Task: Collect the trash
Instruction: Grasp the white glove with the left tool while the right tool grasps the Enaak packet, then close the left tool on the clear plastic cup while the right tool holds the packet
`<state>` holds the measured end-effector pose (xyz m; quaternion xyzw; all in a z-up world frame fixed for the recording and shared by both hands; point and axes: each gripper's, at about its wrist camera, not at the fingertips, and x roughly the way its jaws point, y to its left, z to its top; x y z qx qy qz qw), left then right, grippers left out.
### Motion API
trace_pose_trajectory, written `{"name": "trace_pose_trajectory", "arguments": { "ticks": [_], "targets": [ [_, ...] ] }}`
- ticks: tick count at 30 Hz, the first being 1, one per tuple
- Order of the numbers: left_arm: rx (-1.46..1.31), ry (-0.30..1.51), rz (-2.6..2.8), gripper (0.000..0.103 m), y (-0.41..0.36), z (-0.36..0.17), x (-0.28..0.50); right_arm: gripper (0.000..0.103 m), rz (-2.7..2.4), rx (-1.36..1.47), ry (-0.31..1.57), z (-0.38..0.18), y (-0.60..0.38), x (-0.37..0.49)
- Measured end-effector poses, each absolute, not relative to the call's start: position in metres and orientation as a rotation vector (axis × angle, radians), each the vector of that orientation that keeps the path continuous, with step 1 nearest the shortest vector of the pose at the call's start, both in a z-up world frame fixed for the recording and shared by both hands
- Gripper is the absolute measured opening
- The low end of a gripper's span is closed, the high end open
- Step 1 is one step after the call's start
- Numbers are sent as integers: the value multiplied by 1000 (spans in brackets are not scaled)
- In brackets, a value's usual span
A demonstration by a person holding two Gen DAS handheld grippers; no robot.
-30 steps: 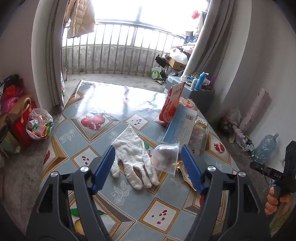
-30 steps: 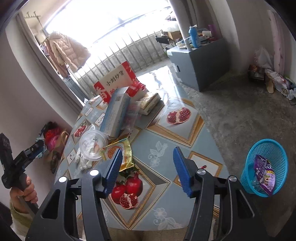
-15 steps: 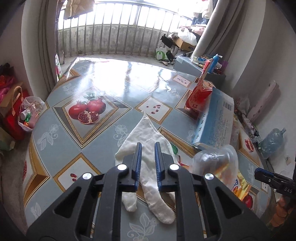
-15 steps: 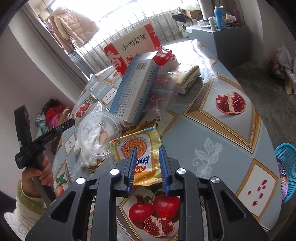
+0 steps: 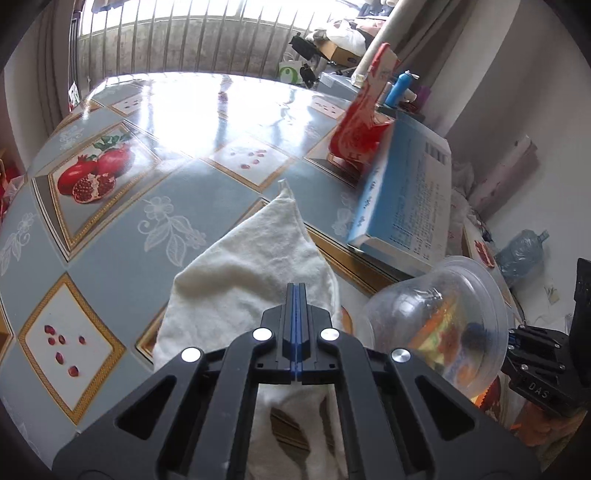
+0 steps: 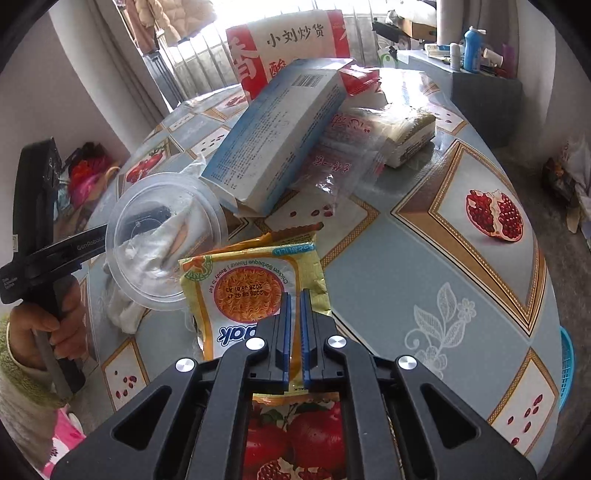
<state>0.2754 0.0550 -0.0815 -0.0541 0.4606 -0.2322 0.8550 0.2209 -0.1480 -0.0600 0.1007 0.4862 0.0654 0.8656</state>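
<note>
Both claws lower, now shut

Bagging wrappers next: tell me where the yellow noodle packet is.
In the right wrist view, the yellow noodle packet lies on the table under the right gripper, beside the clear plastic bowl, just below the blue box.

place: home | cues: fruit-print table (image 5: 177,236), balcony railing (image 5: 177,40), hanging coat (image 6: 162,18)
</note>
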Motion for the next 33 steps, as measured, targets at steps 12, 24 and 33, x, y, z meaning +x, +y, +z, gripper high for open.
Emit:
{"name": "trace_pose_trajectory", "arguments": {
  "ticks": [12, 24, 33],
  "targets": [
    [-102, 1015, -623, 0, 29, -85, 200, 5, 92, 241, 1043, -58, -172, 163],
    [-116, 953, -556, 3, 43, -62, 190, 4, -23, 351, 1017, -58, -208, 125],
    [-195, 847, -648, 47, 28, -11, 157, 4, -62, 446, 984, -60, -230, 115]
  ]
}}
